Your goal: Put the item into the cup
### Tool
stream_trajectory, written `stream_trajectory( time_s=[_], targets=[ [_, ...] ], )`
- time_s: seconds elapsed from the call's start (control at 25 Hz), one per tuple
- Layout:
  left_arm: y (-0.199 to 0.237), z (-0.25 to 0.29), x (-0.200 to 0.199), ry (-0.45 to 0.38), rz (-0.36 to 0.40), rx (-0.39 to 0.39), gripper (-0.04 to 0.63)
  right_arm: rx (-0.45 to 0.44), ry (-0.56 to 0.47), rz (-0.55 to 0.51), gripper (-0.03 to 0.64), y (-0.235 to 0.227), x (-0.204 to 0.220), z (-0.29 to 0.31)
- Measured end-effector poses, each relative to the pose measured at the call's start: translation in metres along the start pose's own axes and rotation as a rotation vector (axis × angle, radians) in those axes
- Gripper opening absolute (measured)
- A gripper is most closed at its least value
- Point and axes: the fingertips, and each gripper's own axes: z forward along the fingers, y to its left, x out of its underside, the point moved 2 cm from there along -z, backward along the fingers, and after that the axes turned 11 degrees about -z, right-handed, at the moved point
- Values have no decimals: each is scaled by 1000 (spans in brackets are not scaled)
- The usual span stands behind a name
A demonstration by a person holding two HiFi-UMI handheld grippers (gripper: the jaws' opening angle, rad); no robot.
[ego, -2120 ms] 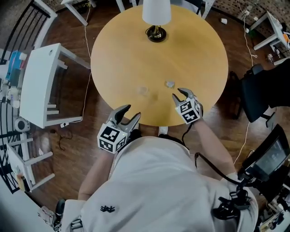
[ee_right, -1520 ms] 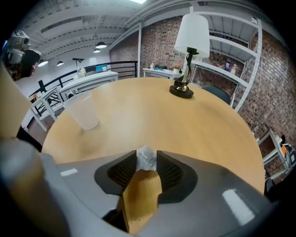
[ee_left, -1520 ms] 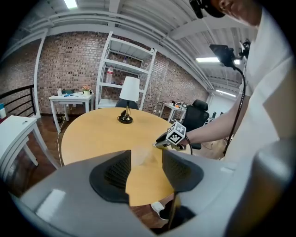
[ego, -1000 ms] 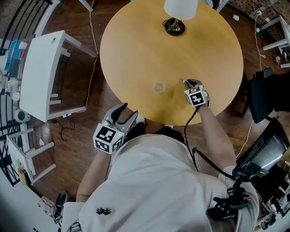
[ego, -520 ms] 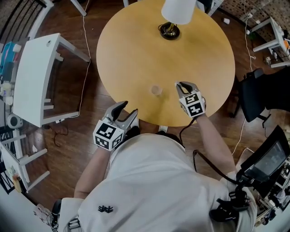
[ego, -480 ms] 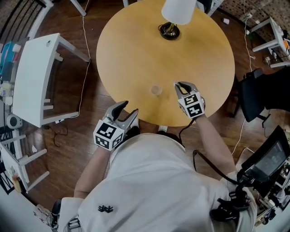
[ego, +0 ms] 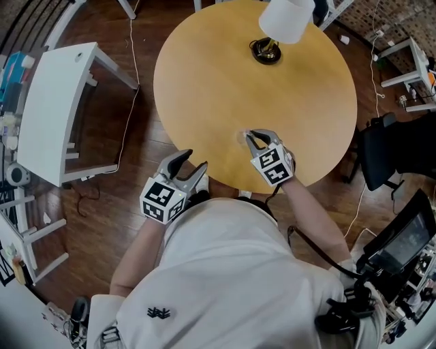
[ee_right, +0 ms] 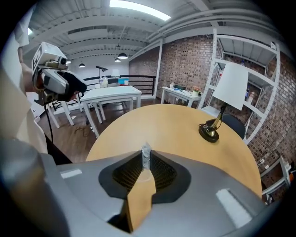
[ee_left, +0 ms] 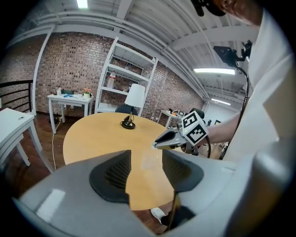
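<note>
A clear plastic cup (ego: 242,139) stands on the round wooden table (ego: 204,75), faint and hard to see; in the left gripper view the cup (ee_left: 149,160) shows dimly. My right gripper (ego: 253,138) hovers with its tips right at the cup. In the right gripper view it (ee_right: 146,159) is shut on a small crumpled grey item (ee_right: 146,152) that sticks up between the pads. My left gripper (ego: 193,162) hangs open and empty off the table's near edge, pointed at the cup. From there the right gripper (ee_left: 159,144) appears just past the cup.
A lamp with a white shade (ego: 289,19) and a dark base (ego: 266,51) stands at the table's far side. A white side table (ego: 48,102) is to the left, a black chair (ego: 402,146) to the right. Cables lie on the wooden floor.
The item lay on the table beside the cup 2.1 s ago. My right gripper has shut on it, lifted it and moved left to the cup. The left gripper has stayed put.
</note>
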Motion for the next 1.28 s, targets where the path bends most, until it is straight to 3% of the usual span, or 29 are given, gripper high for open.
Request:
stream_trajectory(
  time_s=[0.4, 0.6, 1.28],
  targets=[
    [17, -15, 4, 8, -13, -11, 181, -39, 76, 12, 63, 13, 19, 29],
    [17, -19, 4, 9, -15, -14, 181, -46, 81, 14, 104, 15, 22, 32],
    [22, -15, -2, 12, -10, 0, 181, -18, 77, 23, 78, 8, 18, 29]
  ],
)
